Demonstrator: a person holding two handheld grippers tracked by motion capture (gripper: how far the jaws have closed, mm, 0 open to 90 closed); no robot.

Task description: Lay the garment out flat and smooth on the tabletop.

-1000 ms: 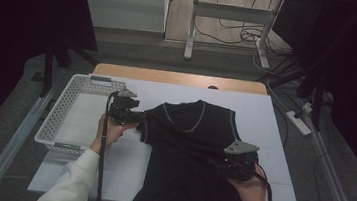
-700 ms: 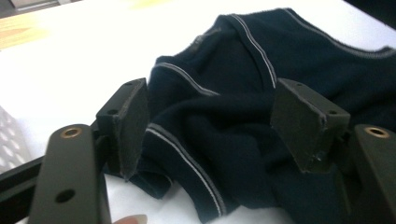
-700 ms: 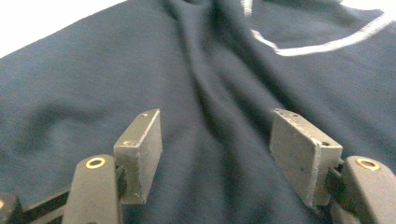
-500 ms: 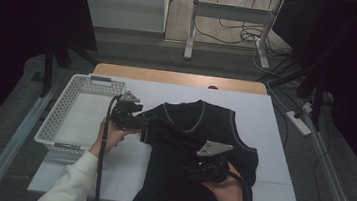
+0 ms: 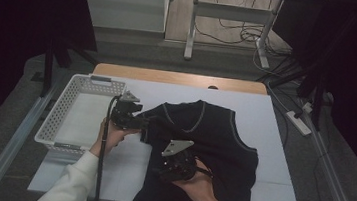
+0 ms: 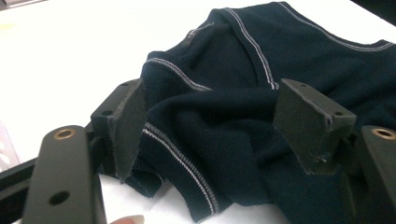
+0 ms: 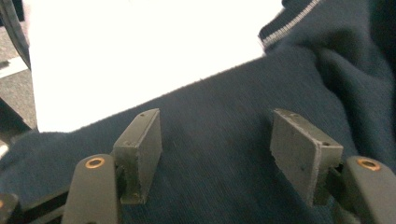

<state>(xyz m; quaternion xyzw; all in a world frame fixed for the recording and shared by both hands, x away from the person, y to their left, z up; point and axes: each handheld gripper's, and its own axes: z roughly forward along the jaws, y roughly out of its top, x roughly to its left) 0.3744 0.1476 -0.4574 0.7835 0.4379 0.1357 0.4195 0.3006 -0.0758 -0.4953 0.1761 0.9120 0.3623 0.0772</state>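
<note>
The left gripper (image 6: 210,126) has its jaws spread wide, with a bunched fold of the navy vest (image 6: 243,154) lying between them; the left pad (image 6: 128,126) looks to be touching the cloth, though the angle makes that hard to confirm, and the right pad stands clear of it. The fold carries a pale stitched trim along its edge, and the same trim runs round the V-neck farther off. In the high view this gripper (image 5: 132,117) sits at the vest's left shoulder, held in the left hand (image 5: 111,136), its cable trailing down along the white sleeve.

The right gripper (image 7: 215,149) also has its jaws apart, hovering just over flat cloth with nothing between the pads. Beyond them the vest's edge meets the white bench cover. From above, the right gripper (image 5: 176,161) lies over the lower left part of the vest (image 5: 217,140), its grey plate on top, with the right hand (image 5: 200,186) behind it.

The vest lies spread, neck away from the person, in the middle of the bench (image 5: 267,190). Its right side lies flat, while the left shoulder is rumpled toward the middle. A white basket (image 5: 64,113) stands on the bench's left side, just beside the left gripper and apart from the vest.
</note>
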